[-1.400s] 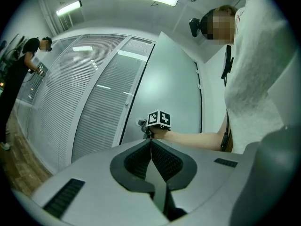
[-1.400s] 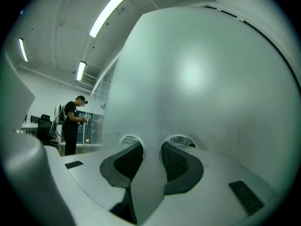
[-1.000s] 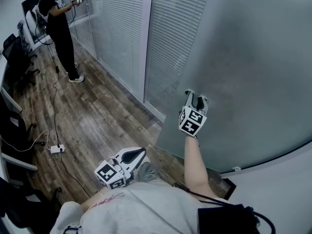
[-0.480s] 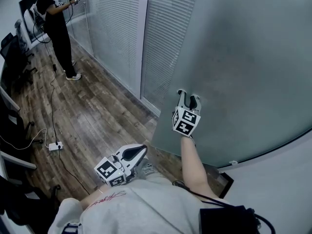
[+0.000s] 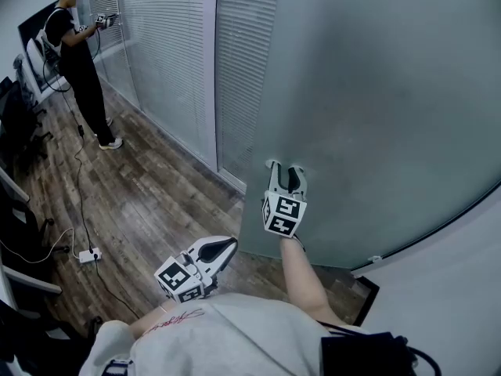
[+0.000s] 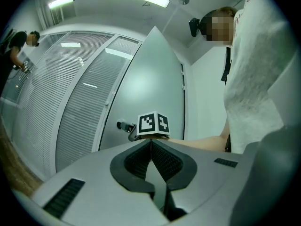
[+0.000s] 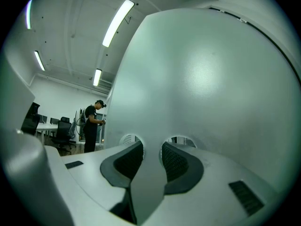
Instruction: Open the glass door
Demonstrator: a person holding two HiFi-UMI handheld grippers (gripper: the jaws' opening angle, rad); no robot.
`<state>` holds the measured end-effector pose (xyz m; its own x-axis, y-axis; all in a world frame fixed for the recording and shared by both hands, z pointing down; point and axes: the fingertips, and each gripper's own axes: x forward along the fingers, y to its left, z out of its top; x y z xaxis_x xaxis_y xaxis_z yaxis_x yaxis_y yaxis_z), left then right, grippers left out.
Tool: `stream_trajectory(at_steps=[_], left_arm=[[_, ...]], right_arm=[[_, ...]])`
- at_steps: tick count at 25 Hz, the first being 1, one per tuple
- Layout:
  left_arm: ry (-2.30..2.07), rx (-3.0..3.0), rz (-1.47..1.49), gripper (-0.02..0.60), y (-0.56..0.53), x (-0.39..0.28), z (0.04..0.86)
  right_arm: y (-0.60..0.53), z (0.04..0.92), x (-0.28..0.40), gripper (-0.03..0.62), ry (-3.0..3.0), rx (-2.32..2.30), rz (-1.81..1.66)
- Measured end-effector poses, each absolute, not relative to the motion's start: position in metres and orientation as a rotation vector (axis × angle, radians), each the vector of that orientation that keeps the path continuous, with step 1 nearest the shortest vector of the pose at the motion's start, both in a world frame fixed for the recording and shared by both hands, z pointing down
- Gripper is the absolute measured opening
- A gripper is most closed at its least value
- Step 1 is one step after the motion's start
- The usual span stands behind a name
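Observation:
The frosted glass door [image 5: 376, 92] stands partly swung, its free edge near the picture's middle. My right gripper [image 5: 284, 171] is level against the door close to that edge, jaws a little apart and shut on the door handle [image 6: 123, 125], whose metal knob end sticks out to the left of the marker cube in the left gripper view. In the right gripper view the door [image 7: 202, 79] fills the picture behind the right gripper [image 7: 151, 157]. My left gripper [image 5: 227, 247] hangs low by my body, shut and empty, its pads meeting in its own view, left gripper [image 6: 151, 159].
A glass wall with blinds [image 5: 172, 53] runs back to the left. A person in black [image 5: 78, 45] stands there holding grippers. Office chairs [image 5: 16, 108] line the left side. A power strip [image 5: 88, 254] and cable lie on the wooden floor. The door frame's foot [image 5: 376, 261] is at the right.
My right gripper has moved left and nearer to me, and the door's free edge has swung with it. The left gripper has barely shifted.

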<state>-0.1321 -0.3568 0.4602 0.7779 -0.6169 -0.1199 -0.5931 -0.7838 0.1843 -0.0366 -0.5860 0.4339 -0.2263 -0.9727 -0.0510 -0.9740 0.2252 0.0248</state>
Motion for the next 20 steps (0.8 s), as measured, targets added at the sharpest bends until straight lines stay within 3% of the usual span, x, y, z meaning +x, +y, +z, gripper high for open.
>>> stream_trajectory(at_steps=[20], left_arm=[[-0.925, 2.763, -0.287, 0.018, -0.287, -0.074, 0.467]], right_arm=[[-0.511, 0.431, -0.039, 0.133, 2.559, -1.788, 0.085]])
